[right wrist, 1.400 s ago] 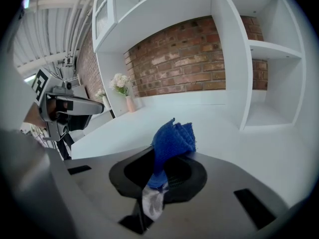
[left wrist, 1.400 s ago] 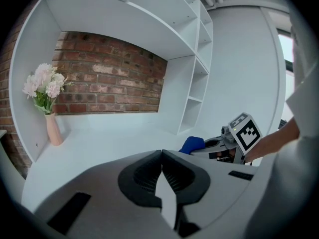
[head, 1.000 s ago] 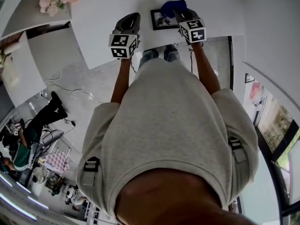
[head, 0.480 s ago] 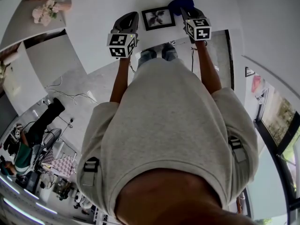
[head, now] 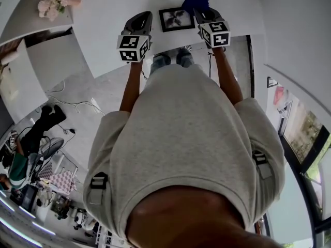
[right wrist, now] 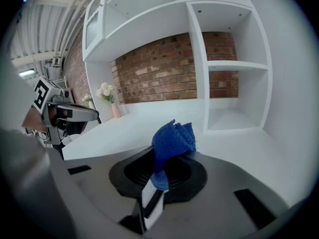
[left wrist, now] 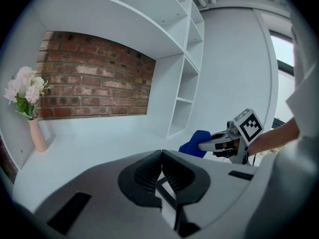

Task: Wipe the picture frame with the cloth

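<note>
Home-like studio set, white shelves (right wrist: 224,64), brick wall (left wrist: 89,78), flower vase (left wrist: 36,136)

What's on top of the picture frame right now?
Nothing covers its face: the picture frame lies bare on the white counter. The blue cloth, clamped in the right hand-held gripper, is by its right corner; contact there is hidden.

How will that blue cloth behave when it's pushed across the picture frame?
Probably floppy: the cloth bunches and folds above the right gripper, so it should flatten under pressure. Likely light; the pinched wad stands up unsupported.
</note>
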Demonstrator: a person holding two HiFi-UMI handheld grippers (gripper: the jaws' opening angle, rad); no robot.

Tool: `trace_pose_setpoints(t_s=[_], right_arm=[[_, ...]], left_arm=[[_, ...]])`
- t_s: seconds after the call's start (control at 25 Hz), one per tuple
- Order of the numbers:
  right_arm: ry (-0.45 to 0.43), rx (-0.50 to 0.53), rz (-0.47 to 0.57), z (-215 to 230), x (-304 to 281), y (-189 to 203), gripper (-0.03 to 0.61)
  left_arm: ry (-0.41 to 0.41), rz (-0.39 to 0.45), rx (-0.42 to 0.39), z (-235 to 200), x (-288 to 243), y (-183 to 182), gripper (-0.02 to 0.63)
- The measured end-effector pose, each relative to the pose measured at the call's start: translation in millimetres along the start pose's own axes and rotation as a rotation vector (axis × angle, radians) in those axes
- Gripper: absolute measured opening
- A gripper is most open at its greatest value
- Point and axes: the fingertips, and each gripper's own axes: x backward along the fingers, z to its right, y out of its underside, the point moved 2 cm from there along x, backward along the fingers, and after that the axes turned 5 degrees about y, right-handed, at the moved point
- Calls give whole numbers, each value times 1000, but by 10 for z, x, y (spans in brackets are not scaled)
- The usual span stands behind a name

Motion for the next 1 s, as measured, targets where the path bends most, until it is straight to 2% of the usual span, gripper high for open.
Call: trace_pose_setpoints(t_s=[0.2,0.52,0.76,1.0], right_arm=[[-96,49,10,-458,-80,-144,57],[-221,100,-12,-1063,-277,-148,57],[-252,113,-47,-1254,-403,-28,57],[-239,106,-75,-1186,-439,90,57]], left_arm=[[-32,20,10,-65,154,-30,15],[-96,38,38,-200,434,29,15],[-129,41,61,-337,589,127,15],[-122,35,62,-332,561,143,15]])
